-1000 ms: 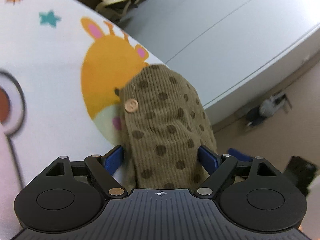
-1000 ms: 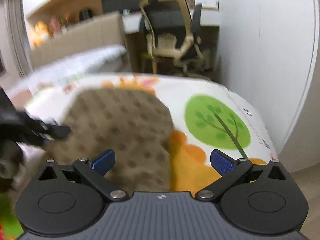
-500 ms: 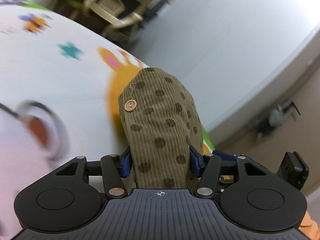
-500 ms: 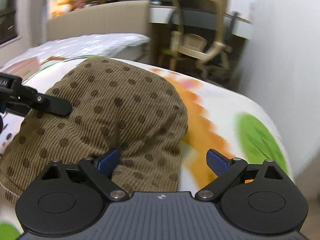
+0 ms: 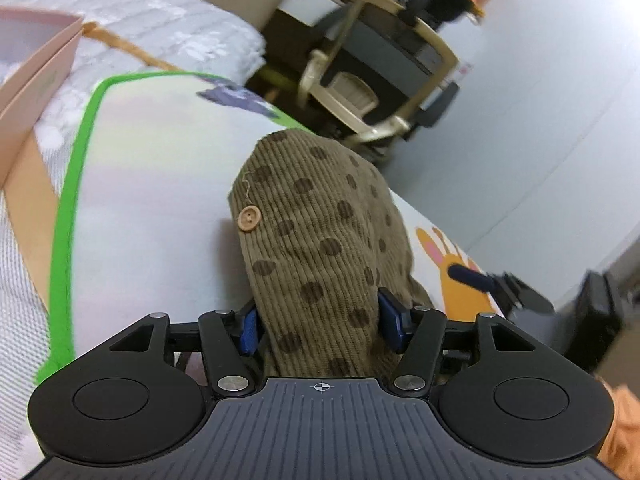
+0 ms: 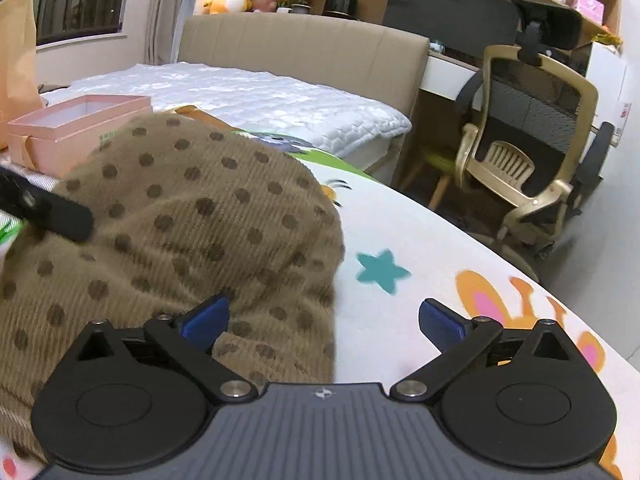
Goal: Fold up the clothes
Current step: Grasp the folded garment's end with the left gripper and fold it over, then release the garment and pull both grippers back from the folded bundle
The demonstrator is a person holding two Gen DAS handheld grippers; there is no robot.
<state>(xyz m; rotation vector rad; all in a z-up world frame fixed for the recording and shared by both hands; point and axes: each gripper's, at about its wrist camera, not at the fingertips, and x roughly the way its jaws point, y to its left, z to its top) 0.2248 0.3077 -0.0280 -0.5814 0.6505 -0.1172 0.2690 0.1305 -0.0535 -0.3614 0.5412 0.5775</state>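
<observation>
Garment: brown corduroy piece with dark dots [image 5: 320,248], bunched in a mound on the cartoon-print mat [image 5: 152,208]; 1 wooden button [image 5: 249,219] shows on its left edge in the left wrist view.
Left gripper [image 5: 320,322]: the 2 blue fingers [image 5: 249,330] press the fabric from both sides, clenched on a fold of the garment; the log-side reading has them easing slightly wider just now, cloth between them.
Right gripper [image 6: 322,320]: fingers spread wide and released; the left finger [image 6: 206,318] lies over the garment's edge, the right finger [image 6: 440,322] over bare mat, neither pressing cloth.
Mat: white with a green border, a teal star [image 6: 382,270] just beside the garment, and an orange animal print.
Surroundings: pink box [image 6: 76,128] behind the garment, quilted white bed [image 6: 248,92], beige office chair [image 6: 528,152] well apart at right.
</observation>
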